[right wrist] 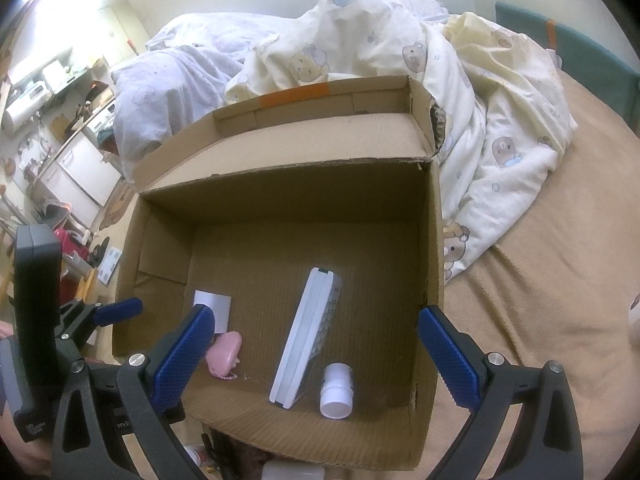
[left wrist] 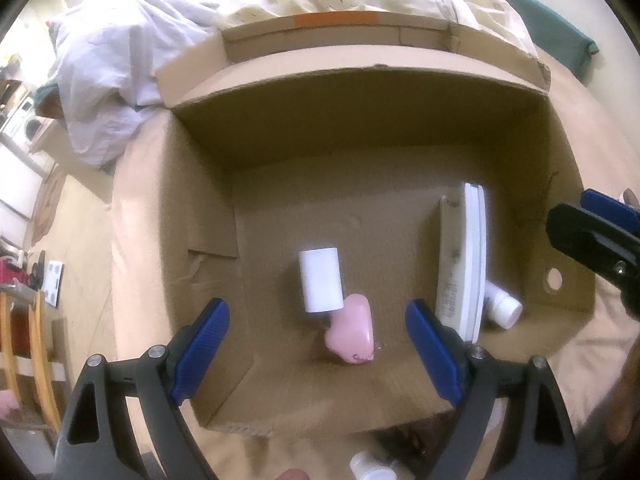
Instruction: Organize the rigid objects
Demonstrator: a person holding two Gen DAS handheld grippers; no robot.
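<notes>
An open cardboard box [left wrist: 208, 184] [right wrist: 280, 184] sits on a bed. Inside lie a white cylinder [left wrist: 320, 280] [right wrist: 214, 306], a pink case [left wrist: 352, 330] [right wrist: 226, 352], a flat white device on edge [left wrist: 464, 256] [right wrist: 306, 328] and a small white bottle [left wrist: 502, 304] [right wrist: 337, 390]. My left gripper [left wrist: 318, 352] is open and empty above the box's near edge, over the pink case. My right gripper [right wrist: 316, 356] is open and empty above the near right part of the box; it also shows at the right edge of the left wrist view [left wrist: 592, 232].
Rumpled white and cream bedding [right wrist: 360, 40] is piled behind and right of the box. A tan sheet [right wrist: 560, 240] covers the bed to the right. More small white items [left wrist: 368, 468] [right wrist: 292, 472] lie in front of the box. Furniture and clutter stand at the far left [right wrist: 48, 120].
</notes>
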